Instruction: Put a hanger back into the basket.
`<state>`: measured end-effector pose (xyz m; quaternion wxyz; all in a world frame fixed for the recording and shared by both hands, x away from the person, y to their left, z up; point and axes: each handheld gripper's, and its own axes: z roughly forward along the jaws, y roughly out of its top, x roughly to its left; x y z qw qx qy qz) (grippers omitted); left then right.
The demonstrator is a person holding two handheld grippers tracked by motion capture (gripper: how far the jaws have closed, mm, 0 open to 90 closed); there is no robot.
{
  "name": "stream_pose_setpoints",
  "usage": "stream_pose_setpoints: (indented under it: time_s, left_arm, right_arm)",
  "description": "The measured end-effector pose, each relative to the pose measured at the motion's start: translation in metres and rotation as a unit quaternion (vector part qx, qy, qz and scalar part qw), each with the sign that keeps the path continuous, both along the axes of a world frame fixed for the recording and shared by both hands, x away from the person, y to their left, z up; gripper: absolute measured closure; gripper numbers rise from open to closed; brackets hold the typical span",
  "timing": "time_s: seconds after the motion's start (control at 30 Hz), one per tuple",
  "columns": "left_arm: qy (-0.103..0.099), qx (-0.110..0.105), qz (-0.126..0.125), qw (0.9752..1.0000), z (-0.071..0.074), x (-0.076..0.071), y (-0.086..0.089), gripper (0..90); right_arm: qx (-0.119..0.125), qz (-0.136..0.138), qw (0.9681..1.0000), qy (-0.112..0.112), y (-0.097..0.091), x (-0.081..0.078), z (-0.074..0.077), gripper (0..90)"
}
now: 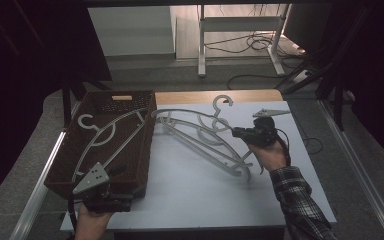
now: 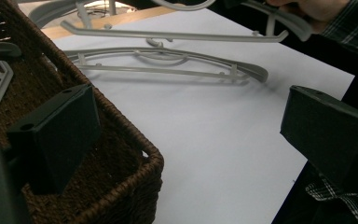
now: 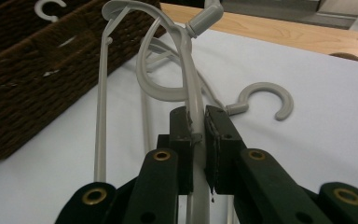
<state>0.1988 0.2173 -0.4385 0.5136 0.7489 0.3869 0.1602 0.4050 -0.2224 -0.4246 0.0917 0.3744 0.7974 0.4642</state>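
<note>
A dim room with cables on the floor lies behind a table (image 1: 190, 200) covered by a pale sheet, with a strip of bare wood at its far edge. On the left part of the table stands a brown wicker basket (image 1: 145, 150), and one grey hanger (image 1: 102, 137) already lies inside it, which suggests the work is moving hangers from the sheet into the basket. The right gripper (image 1: 236, 132) has its jaws clamped on the arm of a second hanger (image 3: 193, 88), held tilted off the sheet with its far end toward the basket's rim, probably so it can clear the wall. A third hanger (image 2: 168, 65) lies flat on the sheet beneath it, near the basket. The left gripper (image 1: 117, 171) hangs at the basket's near corner with its jaws wide apart and nothing between them, one jaw over the wicker and one over the sheet, likely waiting to steady the basket or take the incoming hanger.
</note>
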Motion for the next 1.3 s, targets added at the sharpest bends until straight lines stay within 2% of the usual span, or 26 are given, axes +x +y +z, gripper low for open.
stream_pose_setpoints:
  time_s: [0.07, 0.2, 0.43, 0.47, 0.53, 0.63, 0.8, 0.97, 1.13, 1.3]
  left_arm:
    - [0.006, 0.012, 0.001, 0.9999, 0.002, 0.002, -0.001, 4.5]
    - [0.014, 0.025, -0.008, 0.9996, 0.006, 0.006, -0.005, 3.7]
    - [0.016, 0.044, -0.030, 0.9984, 0.017, 0.014, -0.010, 4.0]
    - [0.016, 0.054, -0.035, 0.9978, 0.020, 0.017, -0.011, 5.0]
    - [0.013, 0.059, -0.040, 0.9973, 0.023, 0.020, -0.011, 5.6]
    - [0.010, 0.071, -0.054, 0.9960, 0.030, 0.026, -0.012, 10.9]
    - [0.017, 0.072, -0.071, 0.9947, 0.040, 0.040, -0.012, 15.0]
    - [0.023, 0.084, -0.096, 0.9915, 0.046, 0.057, -0.016, 17.6]
    - [0.026, 0.099, -0.126, 0.9867, 0.054, 0.075, -0.024, 22.0]
    - [0.040, 0.094, -0.157, 0.9822, 0.059, 0.092, -0.033, 27.9]
  right_arm:
    - [0.004, 0.008, 1.0000, -0.003, -0.008, -0.009, 0.004, 81.7]
    - [0.007, 0.017, 0.9998, -0.006, -0.014, -0.018, 0.007, 81.6]
    - [0.007, 0.043, 0.9989, -0.014, -0.031, -0.041, 0.013, 81.7]
    - [0.009, 0.052, 0.9985, -0.014, -0.036, -0.047, 0.015, 81.6]
    - [0.008, 0.055, 0.9984, -0.014, -0.038, -0.050, 0.016, 81.6]
    - [0.004, 0.069, 0.9975, -0.016, -0.045, -0.063, 0.019, 81.6]
    - [0.008, 0.089, 0.9958, -0.017, -0.053, -0.075, 0.020, 81.6]
    - [0.012, 0.106, 0.9941, -0.018, -0.058, -0.087, 0.025, 81.6]
    - [0.011, 0.125, 0.9919, -0.020, -0.058, -0.095, 0.030, 81.6]
    - [0.010, 0.140, 0.9898, -0.022, -0.057, -0.099, 0.032, 81.6]
